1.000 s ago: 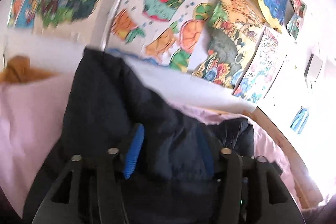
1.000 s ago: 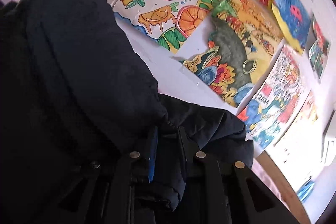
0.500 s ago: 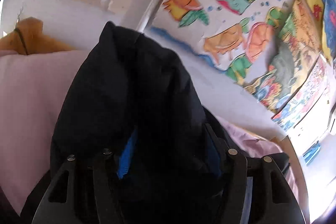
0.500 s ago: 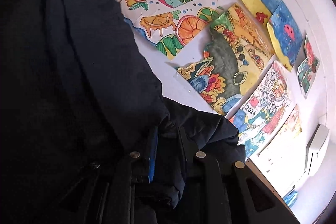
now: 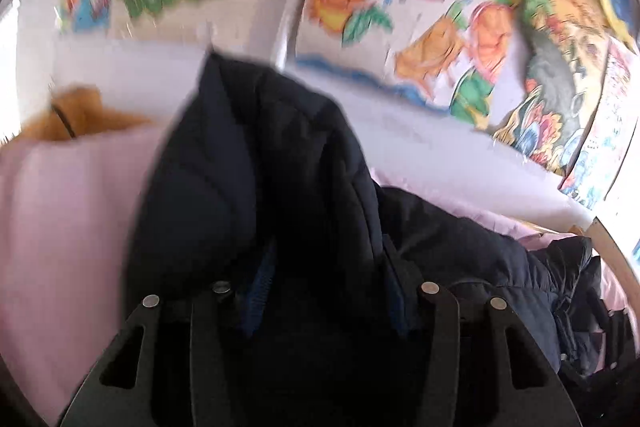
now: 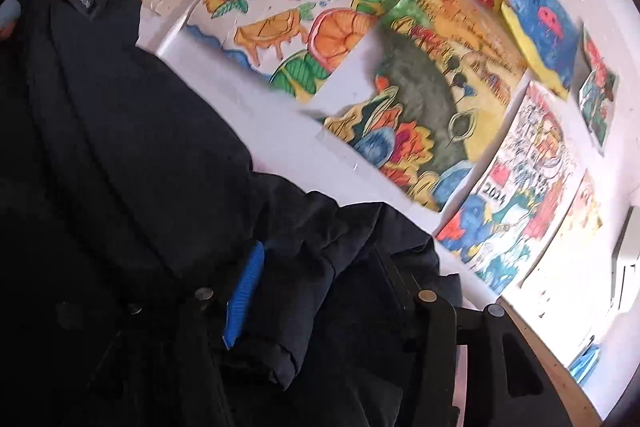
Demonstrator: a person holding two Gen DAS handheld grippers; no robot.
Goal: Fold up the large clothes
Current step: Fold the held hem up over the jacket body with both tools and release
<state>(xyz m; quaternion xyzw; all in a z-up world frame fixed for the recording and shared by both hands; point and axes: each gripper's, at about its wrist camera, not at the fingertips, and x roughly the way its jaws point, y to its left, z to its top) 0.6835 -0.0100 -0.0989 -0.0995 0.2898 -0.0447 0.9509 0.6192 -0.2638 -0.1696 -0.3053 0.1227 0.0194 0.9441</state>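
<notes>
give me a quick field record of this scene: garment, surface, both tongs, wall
garment: dark navy puffer jacket, bunched and partly raised
surface: pink sheet under the jacket
left tongs: closing, jacket fabric between the fingers
right tongs: opening, jacket fabric between the fingers, blue pad showing
wall: colourful drawings taped to it
other: orange plush item beyond the sheet

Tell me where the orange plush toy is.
In the left wrist view the orange plush toy sits far left, behind the pink bedding, left of the dark jacket.
</notes>
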